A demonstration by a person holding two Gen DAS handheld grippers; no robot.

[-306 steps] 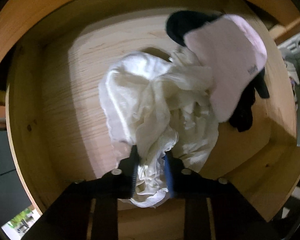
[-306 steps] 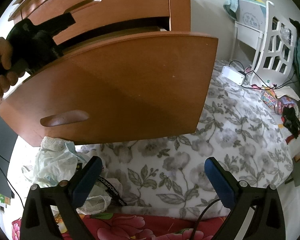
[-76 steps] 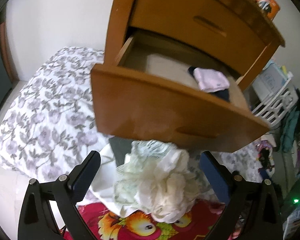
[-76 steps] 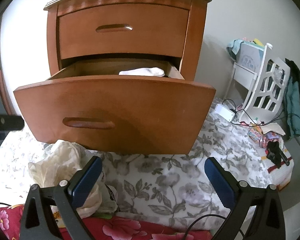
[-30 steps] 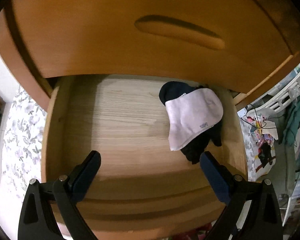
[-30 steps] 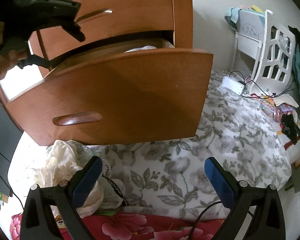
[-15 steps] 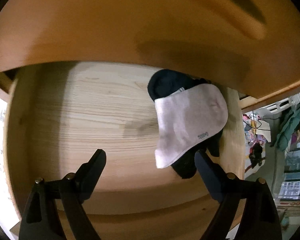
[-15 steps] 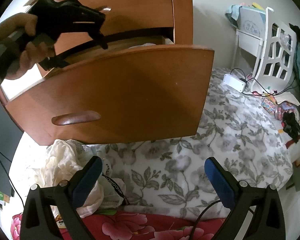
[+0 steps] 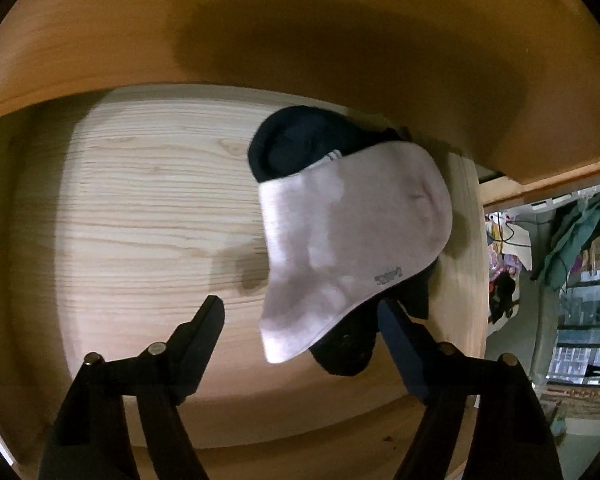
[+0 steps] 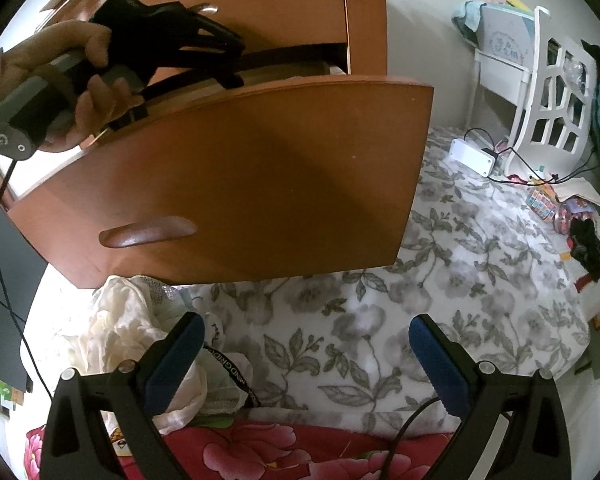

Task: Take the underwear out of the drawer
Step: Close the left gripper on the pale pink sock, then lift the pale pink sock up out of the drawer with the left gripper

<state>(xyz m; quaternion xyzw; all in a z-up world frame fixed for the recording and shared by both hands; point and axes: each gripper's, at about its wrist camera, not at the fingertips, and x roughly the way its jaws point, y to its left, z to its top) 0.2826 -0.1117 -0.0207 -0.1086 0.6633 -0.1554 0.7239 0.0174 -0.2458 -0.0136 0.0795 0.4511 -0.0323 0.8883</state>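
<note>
In the left wrist view, a pale pink sock-like piece (image 9: 352, 240) lies on a dark garment (image 9: 296, 148) at the right of the drawer's pale wooden floor (image 9: 148, 208). My left gripper (image 9: 302, 320) points down over them. Its jaws are closing, with the pink piece's near end between them, and the pads do not press on it. The right wrist view shows a hand holding the left gripper (image 10: 204, 40) inside the open drawer (image 10: 240, 184). My right gripper (image 10: 306, 328) hangs open and empty over the floral bedding. A heap of white underwear (image 10: 120, 328) lies beside its left finger.
The upper drawer front overhangs the open drawer closely. Below are floral bedding (image 10: 440, 280) and a red flowered cloth (image 10: 260, 452). A white chair (image 10: 548, 92), a white box with cables (image 10: 472, 156) and small clutter stand at the right.
My left gripper has sunk deeper into the drawer and come nearer to the pink piece, and its jaws have narrowed. The right gripper has kept still.
</note>
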